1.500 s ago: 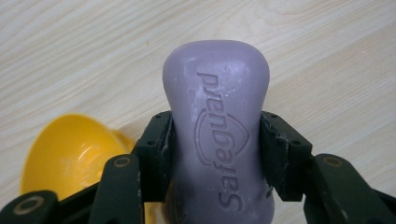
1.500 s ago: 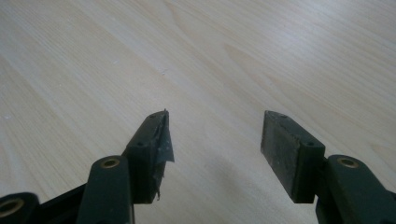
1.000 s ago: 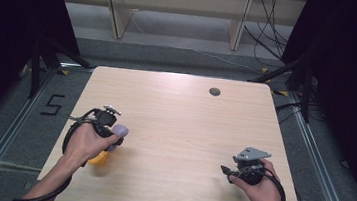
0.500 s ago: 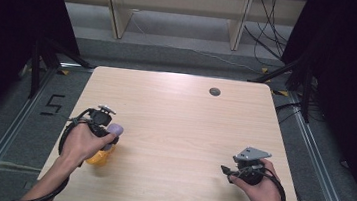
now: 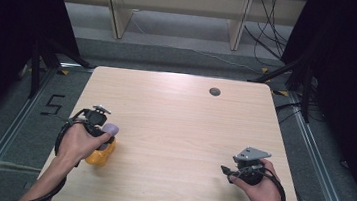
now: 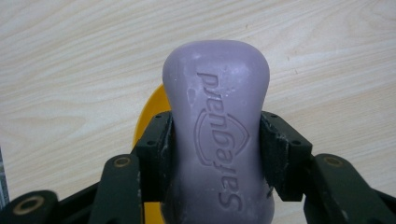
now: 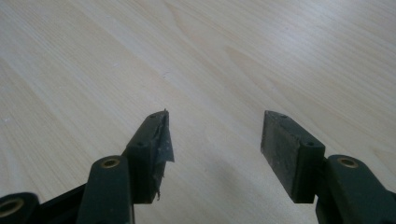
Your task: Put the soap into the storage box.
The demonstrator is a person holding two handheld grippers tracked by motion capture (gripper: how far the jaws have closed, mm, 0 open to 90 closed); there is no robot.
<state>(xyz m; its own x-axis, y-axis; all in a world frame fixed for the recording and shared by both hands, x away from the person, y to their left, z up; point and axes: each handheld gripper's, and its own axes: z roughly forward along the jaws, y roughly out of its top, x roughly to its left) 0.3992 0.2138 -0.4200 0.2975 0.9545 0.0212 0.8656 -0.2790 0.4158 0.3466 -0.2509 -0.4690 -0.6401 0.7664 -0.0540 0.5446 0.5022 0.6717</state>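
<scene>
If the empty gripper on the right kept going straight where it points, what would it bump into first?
Probably just the bare wooden table: the open right gripper tilts down toward it, with nothing else ahead.

table: (image 5: 184, 126) light wood, rounded corners, grain showing
hole: (image 5: 214, 92) dark, round, near the table's far edge, right of centre
floor: (image 5: 19, 114) grey
mark: (image 5: 54, 105) a black "5" on the floor, left of the table
shelf: (image 5: 176, 2) pale wood, beyond the table
cables: (image 5: 268, 39) black, on the floor at far right
</scene>
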